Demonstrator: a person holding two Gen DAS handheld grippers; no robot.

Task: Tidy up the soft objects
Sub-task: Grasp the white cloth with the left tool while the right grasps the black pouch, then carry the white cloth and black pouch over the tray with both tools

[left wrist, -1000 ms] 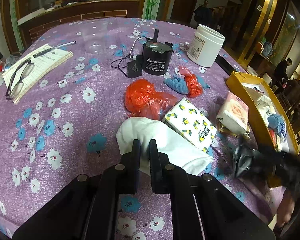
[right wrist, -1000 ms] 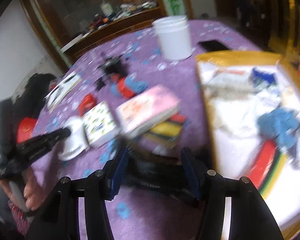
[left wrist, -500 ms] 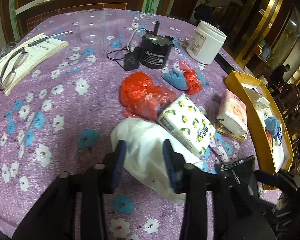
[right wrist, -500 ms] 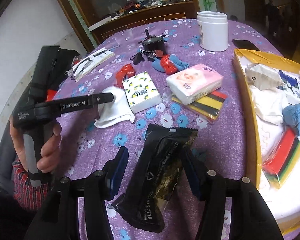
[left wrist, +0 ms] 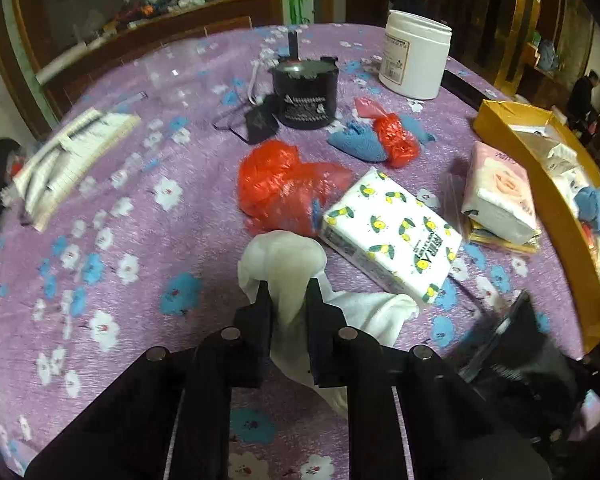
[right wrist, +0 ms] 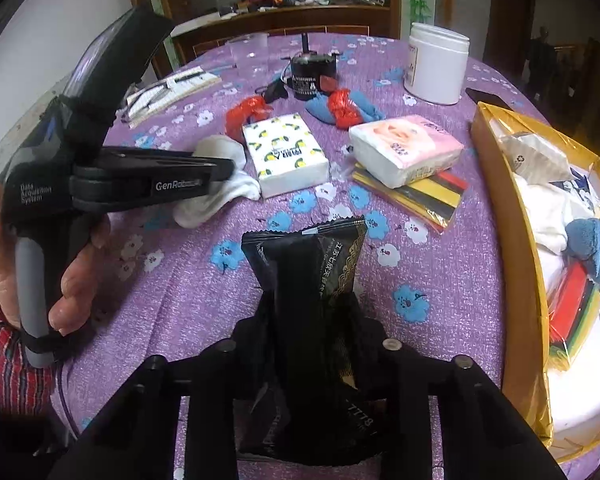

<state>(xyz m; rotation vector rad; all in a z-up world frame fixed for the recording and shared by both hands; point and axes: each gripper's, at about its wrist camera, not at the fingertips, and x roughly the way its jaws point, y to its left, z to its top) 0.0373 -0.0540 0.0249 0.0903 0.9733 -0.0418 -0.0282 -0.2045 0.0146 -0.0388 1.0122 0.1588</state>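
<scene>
My left gripper (left wrist: 287, 292) is shut on a white cloth (left wrist: 284, 256) and bunches it up on the purple flowered tablecloth; it also shows in the right wrist view (right wrist: 224, 170) with the cloth (right wrist: 220, 150). My right gripper (right wrist: 306, 308) is shut on a black foil packet (right wrist: 304, 264), held above the table; the packet shows blurred in the left wrist view (left wrist: 504, 340). A lemon-print tissue pack (left wrist: 392, 234) lies just right of the cloth. A pink tissue pack (left wrist: 498, 192) lies beyond it on a striped packet.
A yellow box (right wrist: 500, 200) at the right holds cloths and a blue toy. Red plastic bags (left wrist: 284, 184), a blue cloth (left wrist: 356, 142), a black motor (left wrist: 304, 94), a white jar (left wrist: 414, 60), a clear cup and a notebook with glasses (left wrist: 68, 152) lie further back.
My left gripper opened over the white cloth, then shut on it and gathered it up. My right gripper shut on the black packet and lifted it upright.
</scene>
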